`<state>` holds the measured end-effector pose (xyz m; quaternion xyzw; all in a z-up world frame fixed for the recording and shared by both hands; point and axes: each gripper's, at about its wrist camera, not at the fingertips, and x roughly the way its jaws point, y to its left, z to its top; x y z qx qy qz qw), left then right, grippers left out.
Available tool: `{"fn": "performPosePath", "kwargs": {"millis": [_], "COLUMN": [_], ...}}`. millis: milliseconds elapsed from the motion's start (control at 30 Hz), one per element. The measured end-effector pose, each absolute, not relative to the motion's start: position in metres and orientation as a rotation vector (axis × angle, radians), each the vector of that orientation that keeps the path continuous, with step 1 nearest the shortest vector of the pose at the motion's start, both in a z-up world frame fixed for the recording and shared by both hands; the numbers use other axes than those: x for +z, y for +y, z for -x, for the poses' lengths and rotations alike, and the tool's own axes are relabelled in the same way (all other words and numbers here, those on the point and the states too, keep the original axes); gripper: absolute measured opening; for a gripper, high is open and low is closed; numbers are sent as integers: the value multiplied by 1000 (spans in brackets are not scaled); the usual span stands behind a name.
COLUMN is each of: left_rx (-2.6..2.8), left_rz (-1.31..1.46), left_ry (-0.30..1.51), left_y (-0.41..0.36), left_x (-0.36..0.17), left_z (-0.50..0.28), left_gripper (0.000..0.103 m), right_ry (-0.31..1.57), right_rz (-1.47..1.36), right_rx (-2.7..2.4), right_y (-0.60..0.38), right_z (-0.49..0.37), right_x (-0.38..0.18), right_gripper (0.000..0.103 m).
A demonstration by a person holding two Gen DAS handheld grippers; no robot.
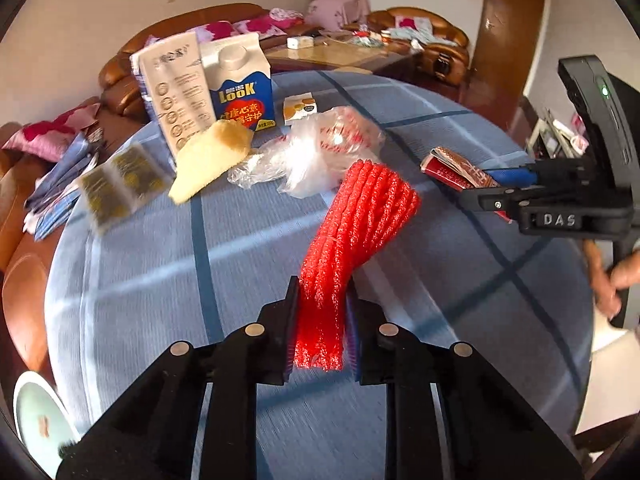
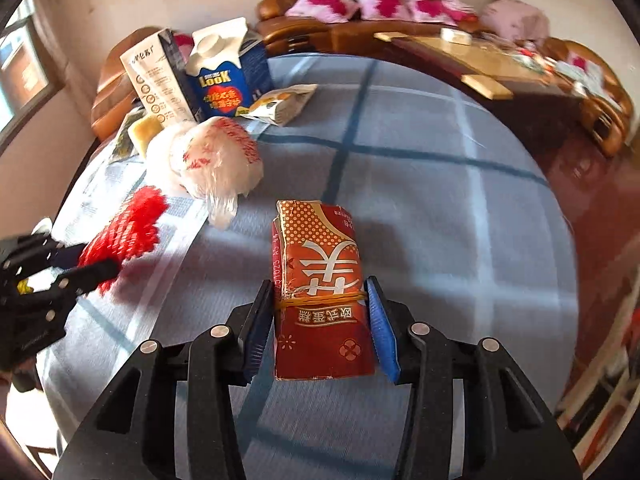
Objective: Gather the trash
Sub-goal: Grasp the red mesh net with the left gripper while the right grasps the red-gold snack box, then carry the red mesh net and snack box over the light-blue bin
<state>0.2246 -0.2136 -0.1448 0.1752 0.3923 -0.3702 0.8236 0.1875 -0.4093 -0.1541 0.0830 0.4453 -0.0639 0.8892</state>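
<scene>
The left gripper [image 1: 322,320] was clamped on the near end of a red foam net [image 1: 352,248], which trailed out over the blue checked tablecloth [image 1: 160,280]. The right gripper [image 2: 320,320] straddled a red banded packet [image 2: 320,280] (folded flat); its pads seemed to press both sides, though motion blur left that unsure. A crumpled plastic bag [image 2: 212,160] lay behind.

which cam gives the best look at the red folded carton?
Right wrist. The red folded carton sits centered and near between the right gripper pads, print and rubber band visible. Left wrist shows only its far end at the frame's right, mostly hidden behind that gripper.
</scene>
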Motion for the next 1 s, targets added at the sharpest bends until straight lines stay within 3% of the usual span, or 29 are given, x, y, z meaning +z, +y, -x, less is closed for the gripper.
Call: {"fn": "performPosePath", "kwargs": {"millis": [467, 1000], "left_rx": [-666, -525], "left_rz": [-162, -99], "left_ry": [825, 759], "left_y": [-156, -105], "left_x": [-128, -102], "left_z": [-158, -121], "left_gripper": [20, 21], "right_ry": [750, 699], "right_rz": [-90, -145], "right_rx": [-207, -127], "right_y": [-330, -271], "right_z": [-122, -84], "right_x": [-111, -97], "right_gripper": [46, 46]}}
